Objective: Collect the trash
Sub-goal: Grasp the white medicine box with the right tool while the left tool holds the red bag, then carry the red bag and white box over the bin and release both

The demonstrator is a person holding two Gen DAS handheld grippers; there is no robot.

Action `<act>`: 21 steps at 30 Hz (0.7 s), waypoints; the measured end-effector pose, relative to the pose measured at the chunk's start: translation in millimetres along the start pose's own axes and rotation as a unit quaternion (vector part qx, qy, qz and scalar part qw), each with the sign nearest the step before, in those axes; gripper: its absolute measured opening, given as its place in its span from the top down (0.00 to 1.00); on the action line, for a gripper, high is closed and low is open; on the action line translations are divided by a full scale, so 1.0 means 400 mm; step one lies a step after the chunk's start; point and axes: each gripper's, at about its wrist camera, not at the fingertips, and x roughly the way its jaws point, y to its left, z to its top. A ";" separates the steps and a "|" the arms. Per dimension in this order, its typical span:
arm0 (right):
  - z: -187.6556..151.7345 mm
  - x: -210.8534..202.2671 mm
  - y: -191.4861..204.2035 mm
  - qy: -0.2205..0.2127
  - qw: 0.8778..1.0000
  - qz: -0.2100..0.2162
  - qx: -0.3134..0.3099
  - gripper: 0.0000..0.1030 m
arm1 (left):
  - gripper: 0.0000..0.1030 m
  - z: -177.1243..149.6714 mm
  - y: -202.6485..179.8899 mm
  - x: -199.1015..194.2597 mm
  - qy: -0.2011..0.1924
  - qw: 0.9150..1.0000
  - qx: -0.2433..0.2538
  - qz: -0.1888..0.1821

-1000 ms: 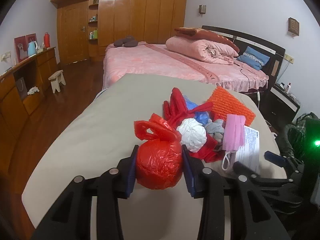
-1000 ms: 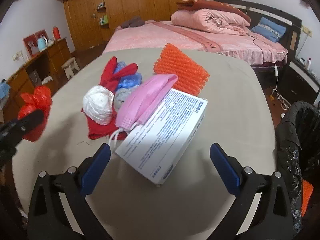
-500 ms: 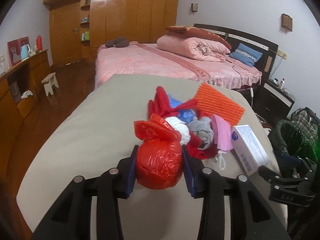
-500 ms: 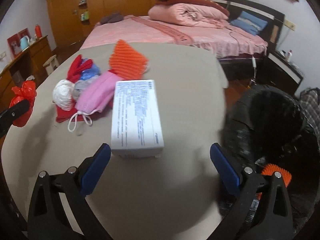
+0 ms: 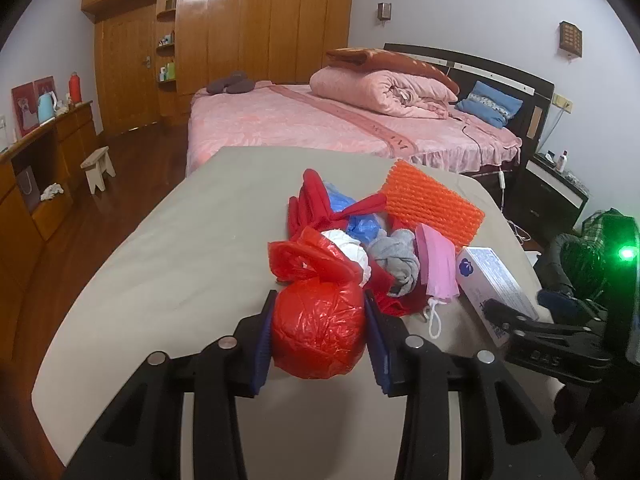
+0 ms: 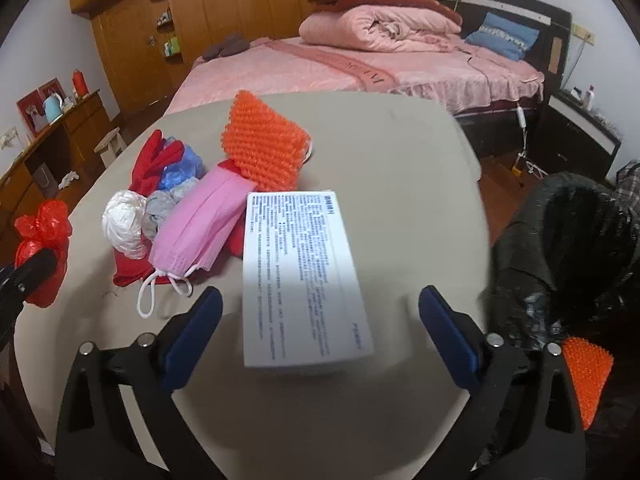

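My left gripper point(image 5: 319, 328) is shut on a knotted red plastic bag point(image 5: 318, 326), held above the beige table point(image 5: 180, 264); the bag also shows in the right wrist view point(image 6: 40, 240). My right gripper point(image 6: 318, 336) is open, its jaws on either side of the near end of a white printed box point(image 6: 300, 276) that lies on the table. Behind it lies a trash pile: pink face mask point(image 6: 200, 224), white bag ball point(image 6: 124, 224), grey wad point(image 5: 396, 260), blue plastic point(image 6: 180, 164), red cloth point(image 5: 316, 204) and orange spiky mat point(image 6: 264, 148).
A black trash bag point(image 6: 580, 248) stands open off the table's right edge, with an orange spiky piece point(image 6: 586, 376) at its near side. A pink bed point(image 5: 340, 124) is behind the table. Wooden wardrobes point(image 5: 240, 40) and a sideboard point(image 5: 36, 168) stand at left.
My right gripper has come in over the white box, which now lies between its open jaws. My left gripper still holds the red bag and has shifted slightly.
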 end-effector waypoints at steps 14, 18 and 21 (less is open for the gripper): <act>0.025 -0.074 0.004 -0.008 0.999 0.041 -0.023 0.46 | 0.61 0.027 -0.053 -0.032 -0.016 1.000 0.017 -0.015; 0.042 -0.127 -0.016 -0.025 0.998 0.051 -0.018 0.46 | 0.61 0.045 -0.075 -0.052 -0.025 0.999 0.020 -0.021; 0.052 -0.171 -0.036 -0.041 0.998 0.054 -0.013 0.46 | 0.61 0.059 -0.093 -0.069 -0.033 0.999 0.023 -0.026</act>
